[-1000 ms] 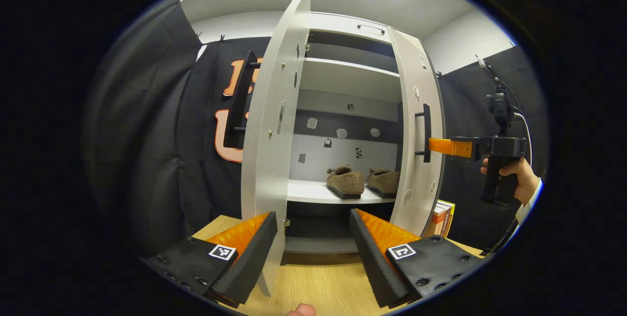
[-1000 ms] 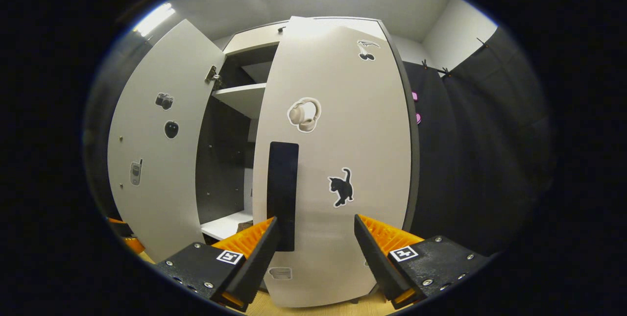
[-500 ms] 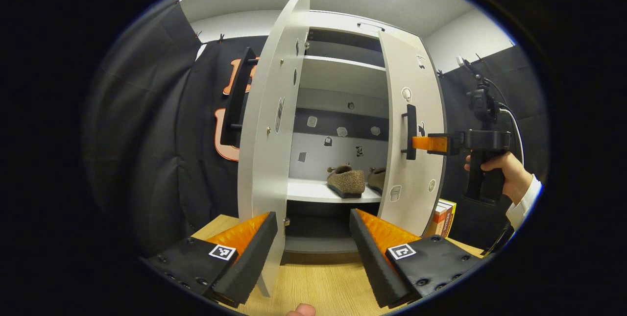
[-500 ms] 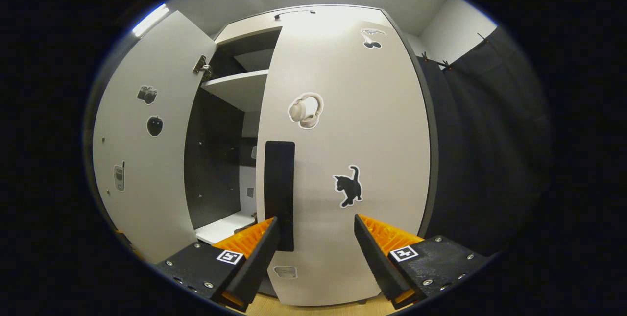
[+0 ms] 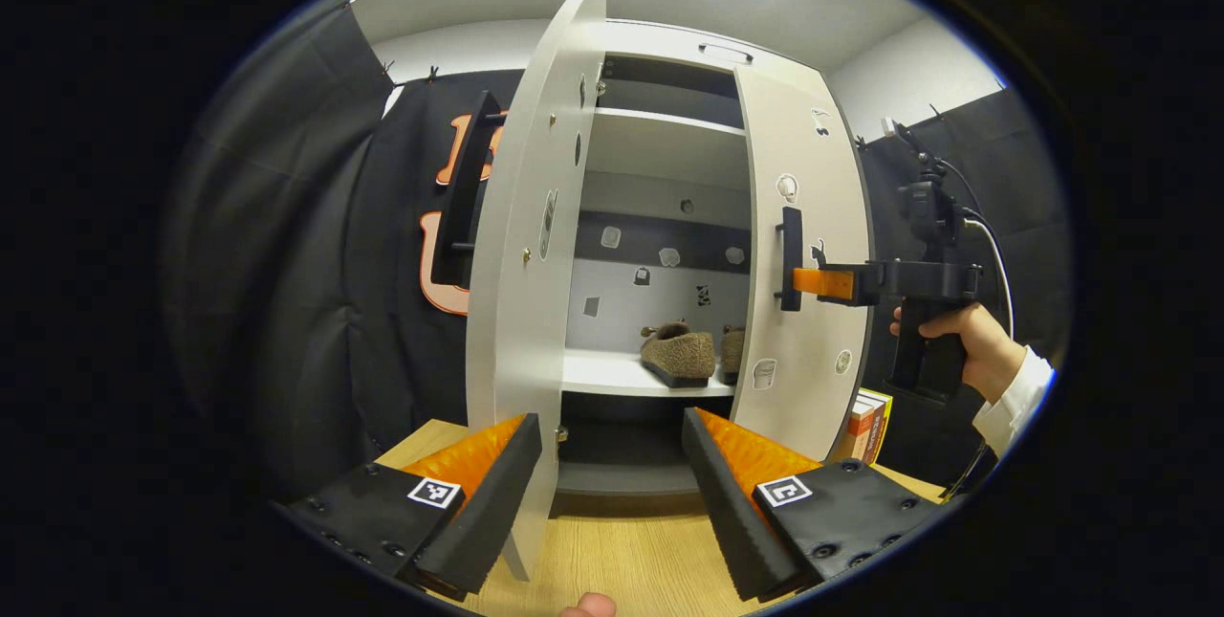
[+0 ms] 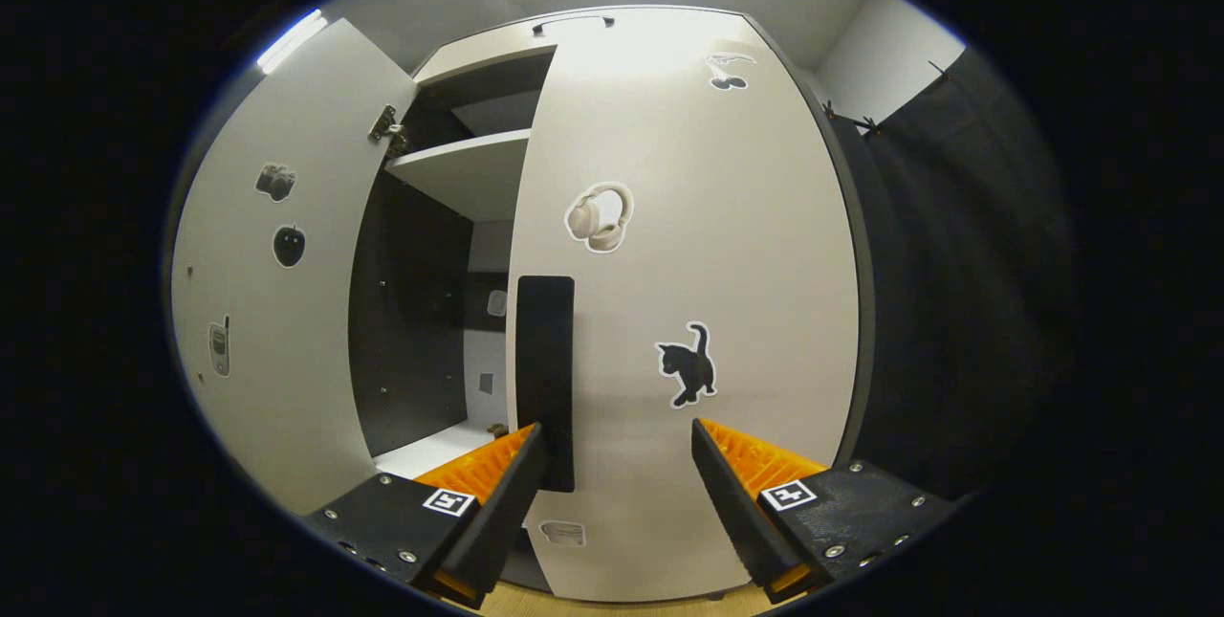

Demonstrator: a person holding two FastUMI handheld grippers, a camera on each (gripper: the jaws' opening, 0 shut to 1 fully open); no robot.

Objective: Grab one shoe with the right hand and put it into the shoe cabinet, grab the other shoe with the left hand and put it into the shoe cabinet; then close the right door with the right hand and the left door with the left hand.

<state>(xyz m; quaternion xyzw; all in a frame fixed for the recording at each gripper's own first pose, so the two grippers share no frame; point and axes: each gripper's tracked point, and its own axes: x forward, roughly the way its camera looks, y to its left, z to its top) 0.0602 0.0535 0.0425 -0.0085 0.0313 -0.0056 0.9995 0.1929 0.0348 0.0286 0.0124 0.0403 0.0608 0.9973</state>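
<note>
The right door (image 5: 801, 263) of the shoe cabinet (image 5: 669, 81) has swung further shut than a second ago, pushed by the right gripper (image 5: 811, 281), whose tips meet the door's face just beside its dark handle (image 5: 790, 258). In the right gripper view the same gripper (image 6: 617, 488) stands with fingers spread and nothing between them, the handle (image 6: 545, 378) rising close by its left finger. The left door (image 5: 531, 244) remains wide open. On the white lower shelf (image 5: 612, 375) sit two brown shoes: one shoe (image 5: 679, 354) in plain sight, the other shoe (image 5: 732, 352) now half hidden behind the closing door. The left gripper (image 5: 612, 493) hangs spread and empty over the wooden table (image 5: 622, 560). Books (image 5: 865, 426) stand beside the cabinet.
</note>
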